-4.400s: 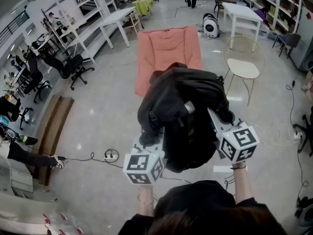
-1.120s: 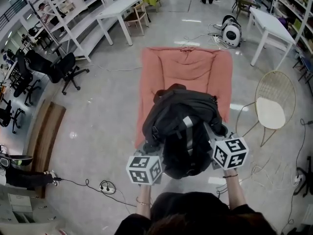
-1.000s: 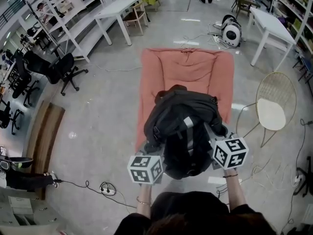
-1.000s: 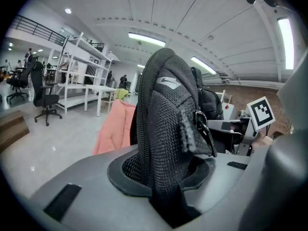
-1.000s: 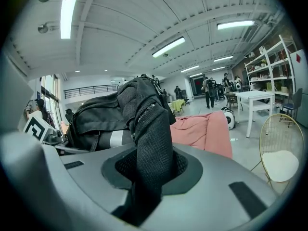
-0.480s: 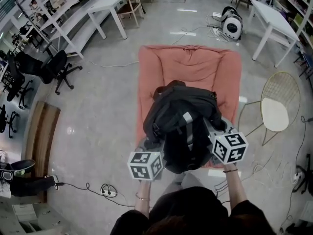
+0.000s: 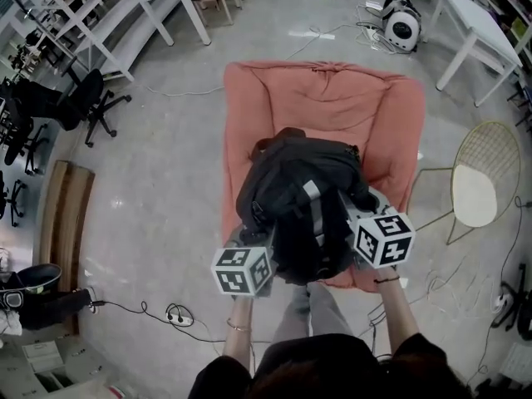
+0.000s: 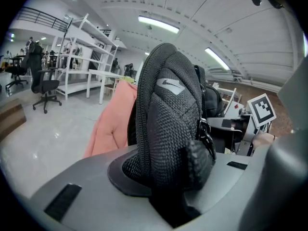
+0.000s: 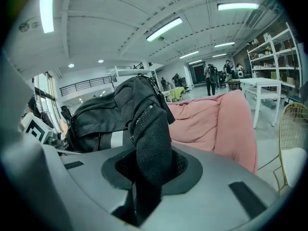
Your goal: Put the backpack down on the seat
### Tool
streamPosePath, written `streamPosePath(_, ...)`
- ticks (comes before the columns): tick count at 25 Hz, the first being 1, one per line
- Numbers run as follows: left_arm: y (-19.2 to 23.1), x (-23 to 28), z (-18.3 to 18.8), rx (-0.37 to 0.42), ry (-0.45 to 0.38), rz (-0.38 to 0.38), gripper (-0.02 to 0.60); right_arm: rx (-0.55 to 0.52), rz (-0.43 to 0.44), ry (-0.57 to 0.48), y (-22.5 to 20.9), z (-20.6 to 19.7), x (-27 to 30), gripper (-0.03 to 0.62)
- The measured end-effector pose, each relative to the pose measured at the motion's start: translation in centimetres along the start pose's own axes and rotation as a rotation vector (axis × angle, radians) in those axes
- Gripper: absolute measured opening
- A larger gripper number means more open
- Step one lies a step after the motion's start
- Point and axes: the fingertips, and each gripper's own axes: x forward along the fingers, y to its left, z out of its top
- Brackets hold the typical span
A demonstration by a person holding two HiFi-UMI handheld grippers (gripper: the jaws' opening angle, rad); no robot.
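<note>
A black backpack with a grey stripe hangs over the front half of the salmon-pink cushioned seat. My left gripper is shut on the backpack's padded mesh shoulder strap, at the pack's lower left. On the pack's right side, my right gripper is shut on the other mesh strap. In the right gripper view the pack's body sits at the left with the seat behind it. Whether the pack touches the cushion is hidden.
A gold wire chair with a white pad stands right of the seat. White tables and shelving are at the back, a round white device on the floor behind. Black office chairs and a power strip lie left.
The seat has come closer and now lies under the backpack. Both grippers still hold the straps; the person's legs now show at the seat's front edge.
</note>
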Motion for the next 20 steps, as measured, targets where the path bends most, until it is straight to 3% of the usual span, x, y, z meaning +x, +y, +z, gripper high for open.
streamPosePath(10,2.7,6.1,-1.7,-0.021,0.055,0.019,0.103,0.03,-0.012,0.056,-3.1,-2.9,5.8,0.089)
streamPosePath(20,5.5,10.7,-0.5,-0.018,0.052,0.028,0.103,0.04,-0.024,0.076,-5.5,-2.9,11.2,0.087)
